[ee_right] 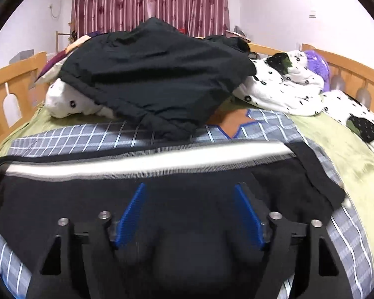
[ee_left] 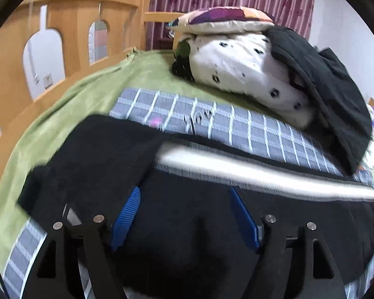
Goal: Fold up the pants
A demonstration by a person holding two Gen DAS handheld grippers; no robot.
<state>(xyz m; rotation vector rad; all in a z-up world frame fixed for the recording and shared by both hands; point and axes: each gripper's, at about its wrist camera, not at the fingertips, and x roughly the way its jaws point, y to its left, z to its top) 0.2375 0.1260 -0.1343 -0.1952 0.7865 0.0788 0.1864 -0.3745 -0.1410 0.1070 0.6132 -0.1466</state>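
Black pants [ee_left: 187, 224] with a white side stripe [ee_left: 261, 172] lie flat across a blue checked cloth [ee_left: 212, 122] on the bed. My left gripper [ee_left: 185, 191] is open just above the pants, blue pads apart, nothing between them. In the right wrist view the same pants [ee_right: 187, 236] and the stripe [ee_right: 149, 160] fill the foreground. My right gripper [ee_right: 189, 189] is open over the black fabric, empty. The pants' right end [ee_right: 319, 182] is folded over near the cloth's edge.
A white spotted quilt [ee_left: 249, 74] with a pillow [ee_left: 222, 18] and another black garment [ee_right: 157, 74] is piled at the back. A green sheet [ee_left: 62, 114] covers the bed. Wooden rails [ee_left: 69, 37] stand on the left and on the right [ee_right: 349, 67].
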